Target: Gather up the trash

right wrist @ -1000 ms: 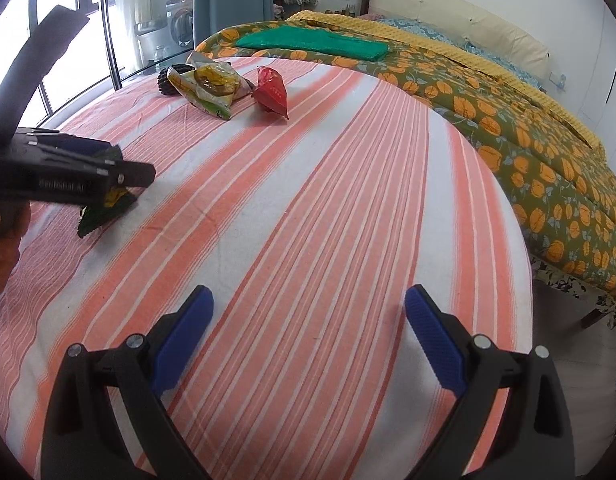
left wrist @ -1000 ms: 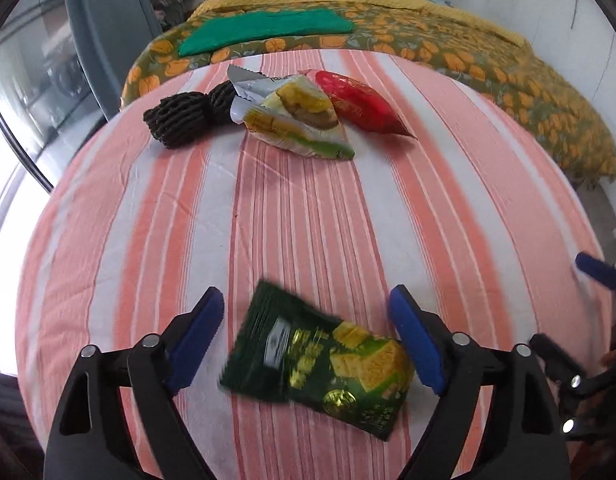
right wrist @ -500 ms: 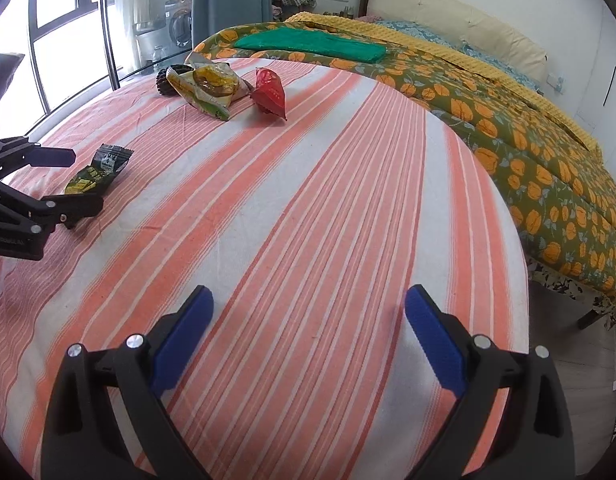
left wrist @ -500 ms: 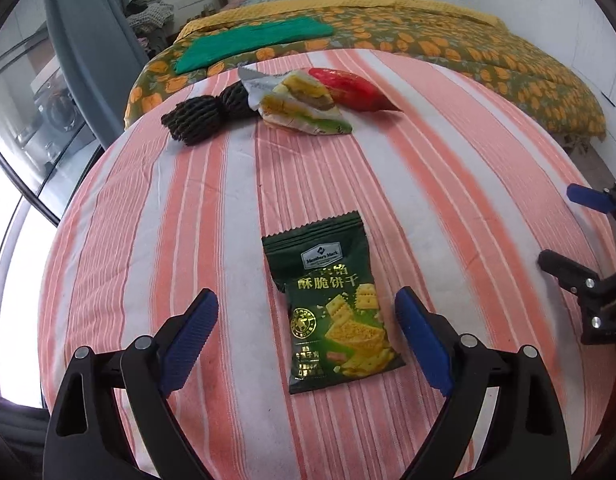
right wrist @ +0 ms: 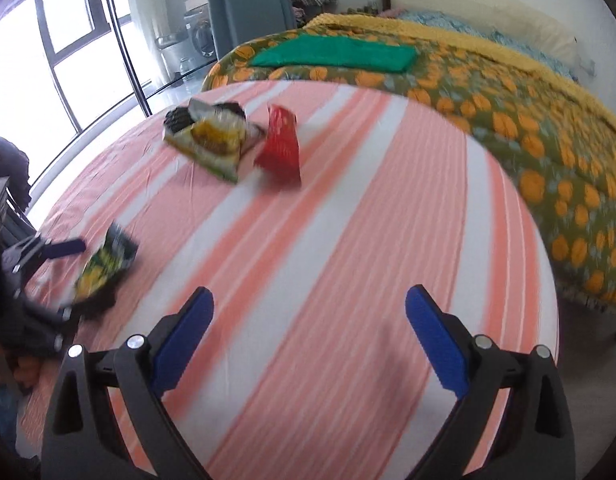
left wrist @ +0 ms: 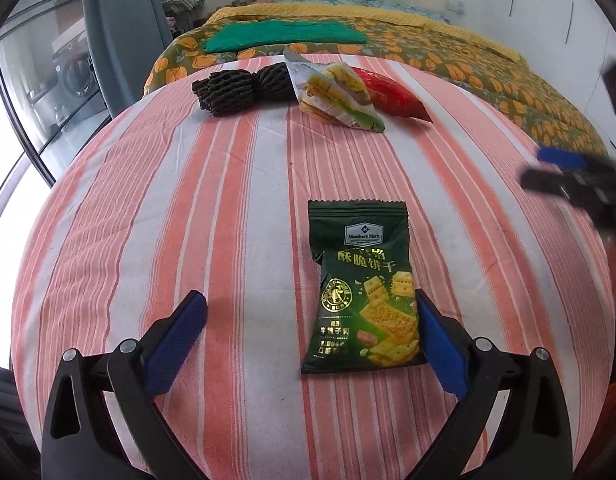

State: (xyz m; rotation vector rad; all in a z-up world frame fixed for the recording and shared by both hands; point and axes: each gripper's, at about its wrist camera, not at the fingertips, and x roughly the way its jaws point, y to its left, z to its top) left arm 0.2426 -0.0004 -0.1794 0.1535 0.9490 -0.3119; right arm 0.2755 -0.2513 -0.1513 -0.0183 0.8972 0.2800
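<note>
Left gripper (left wrist: 310, 332) is hanging low over the striped cloth (left wrist: 167, 220), jaws opening toward full spread with nothing pressed between the blue pads; the dark green cracker packet (left wrist: 362, 284) is lying flat on the cloth between the jaws, hard against the right pad and well clear of the left one. Right gripper (right wrist: 310, 336) is sitting wide and empty over bare cloth, its view smeared by motion. Likely risk: a close from this pose is meeting the packet off-centre, so the right pad may be shoving the slick film sideways or pinching only an edge; thin flat foil lying tight on the fabric may also be slipping under the pads, or the pads may be catching a fold of cloth with it. Far ahead of the left gripper, three more pieces are bunching together: a black ribbed foam net (left wrist: 243, 88), a crumpled yellow-green wrapper (left wrist: 340, 98) touching it, and a glossy red pouch (left wrist: 392, 94) tucked against the wrapper, so a grab there may be dragging neighbours. The right gripper's blurred tip is showing at the right edge of the left view, so the two tools may be crowding each other. Green packet is glossy, rectangular, crimped with a serrated top edge, slightly puffed; cloth is soft woven, orange and white stripes, lightly wrinkled
</note>
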